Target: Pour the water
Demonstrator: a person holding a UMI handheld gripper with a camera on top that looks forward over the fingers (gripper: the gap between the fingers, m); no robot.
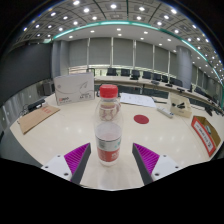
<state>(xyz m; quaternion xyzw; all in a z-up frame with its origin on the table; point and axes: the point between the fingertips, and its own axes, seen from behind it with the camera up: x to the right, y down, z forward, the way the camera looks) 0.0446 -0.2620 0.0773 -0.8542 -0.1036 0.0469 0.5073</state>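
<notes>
The gripper (108, 160) is spread wide, and the bottle (108, 125) (red cap on, standing upright on the table (60, 125)) is seen between and just ahead of the fingers. It is best approached squarely and clamped at the label, evenly.

The bottle (108, 127) label print is too small to read. The fingers (77, 158) of the gripper (110, 160) are cut off at their near ends. The text on the far whiteboard (74, 88) is illegible. The red box (206, 134) at right is partly cut off.
</notes>
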